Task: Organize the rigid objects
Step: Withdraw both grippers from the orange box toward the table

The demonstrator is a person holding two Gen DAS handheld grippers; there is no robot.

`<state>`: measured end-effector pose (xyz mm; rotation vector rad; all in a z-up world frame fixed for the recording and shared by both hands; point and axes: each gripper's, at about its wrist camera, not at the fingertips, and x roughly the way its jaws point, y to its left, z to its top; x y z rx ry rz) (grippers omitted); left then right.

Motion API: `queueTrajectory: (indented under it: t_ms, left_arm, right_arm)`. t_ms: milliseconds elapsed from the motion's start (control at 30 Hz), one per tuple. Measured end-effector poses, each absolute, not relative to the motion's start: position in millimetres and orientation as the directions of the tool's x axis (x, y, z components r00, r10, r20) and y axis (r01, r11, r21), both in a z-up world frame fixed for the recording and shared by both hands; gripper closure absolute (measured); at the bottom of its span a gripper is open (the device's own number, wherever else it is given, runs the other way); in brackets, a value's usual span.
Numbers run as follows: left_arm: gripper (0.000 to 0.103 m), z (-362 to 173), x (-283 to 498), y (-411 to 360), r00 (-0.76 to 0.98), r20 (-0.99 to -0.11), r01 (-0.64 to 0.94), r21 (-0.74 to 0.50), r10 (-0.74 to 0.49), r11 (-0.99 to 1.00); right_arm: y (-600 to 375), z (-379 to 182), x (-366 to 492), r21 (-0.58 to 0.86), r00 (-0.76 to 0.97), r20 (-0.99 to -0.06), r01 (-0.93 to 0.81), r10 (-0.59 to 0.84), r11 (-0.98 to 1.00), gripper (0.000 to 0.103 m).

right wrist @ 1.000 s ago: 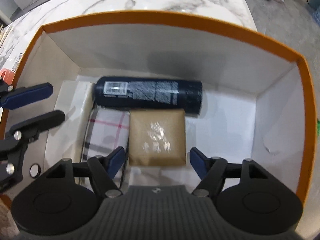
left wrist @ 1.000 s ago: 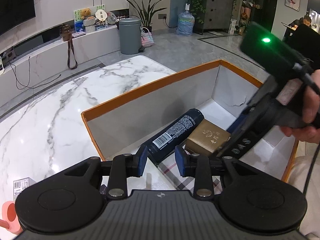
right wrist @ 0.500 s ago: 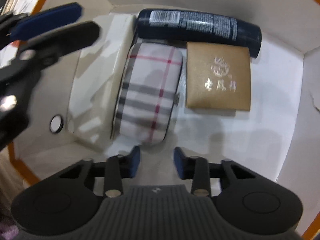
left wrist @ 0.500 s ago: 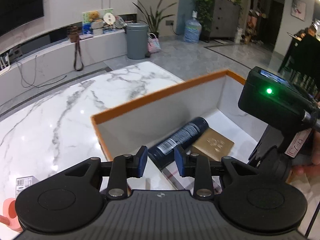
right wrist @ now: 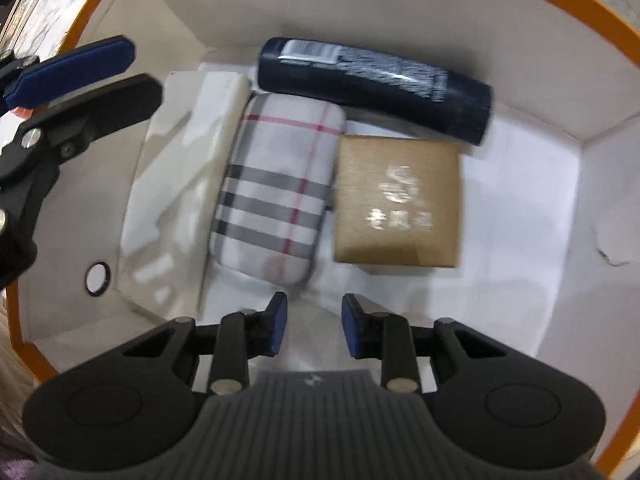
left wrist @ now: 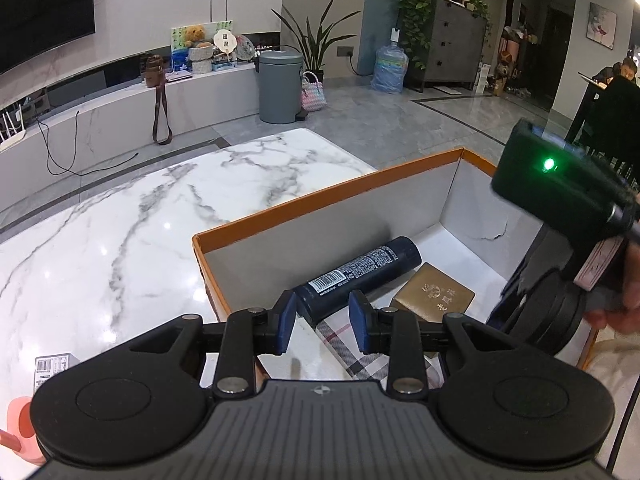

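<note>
Four things are packed tight at the far-left end of the orange-rimmed box (right wrist: pixel 600 20), likely so the bare white floor at 3 o'clock stays free for more. In the right wrist view the dark can (right wrist: pixel 376 84) lies on its side along the far wall at 12 o'clock, where a round body cannot roll. Just below it the plaid case (right wrist: pixel 276 196) and the gold box (right wrist: pixel 398 200) lie flat side by side, nearly touching, with a cream box (right wrist: pixel 176 184) against the case at 9 o'clock.

The can is a smooth, glossy cylinder with a printed label and barcode. The case is a rounded oblong in check fabric, grey and red stripes on white. The gold box is square, flat and sharp-cornered, with a brushed sheen and pale embossed characters. The cream box looks glossy and slab-like. The box walls are matte white card, torn slightly at the right.

The right hand-held gripper (right wrist: pixel 314 328) hovers over the box floor at 6 o'clock, its blue pads parted by a narrow gap and holding nothing. The left hand-held gripper (left wrist: pixel 322 322) hangs above the box's near corner, also narrowly parted and empty. The box sits on a polished marble desk (left wrist: pixel 120 248).
</note>
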<state>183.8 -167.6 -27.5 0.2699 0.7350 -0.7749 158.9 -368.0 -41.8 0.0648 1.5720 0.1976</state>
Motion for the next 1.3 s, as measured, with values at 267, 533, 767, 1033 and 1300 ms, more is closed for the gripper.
queueTrajectory:
  t_ms: [267,533,767,1033,1300]
  left_arm:
    - [0.065,-28.4,182.6,-169.2,0.483,-0.692,0.722,-0.031,-0.536,0.691]
    - [0.065,-26.3,182.2,-169.3,0.472,-0.697,0.720,-0.048,-0.539,0.692]
    - [0.065,1.2,170.4,-158.0,0.490,-0.677,0.721,-0.040,-0.550,0.692]
    - [0.065,35.3,168.5,-99.3,0.564,-0.684,0.650,0.024,-0.462,0.759]
    - [0.058,32.9,179.3,-27.7,0.660,-0.683,0.451,0.029,-0.311,0.892]
  right_arm:
    - [-381.3,-32.8,173.0,0.134,0.115,-0.982,-0.145,0.152,0.980,0.084]
    - [-381.1,-28.4,168.4,0.108,0.138,-0.982,-0.147,0.129,0.983,0.083]
    - [-360.2,22.0,152.8,0.085,0.256,-0.958,-0.174,0.129,0.981,0.073]
    - [-312.8,60.5,144.7,0.122,0.481,-0.847,-0.239,0.227,0.963,0.065]
    - [-242.1,73.7,152.0,0.095,0.539,-0.784,-0.386,0.307,0.918,0.060]
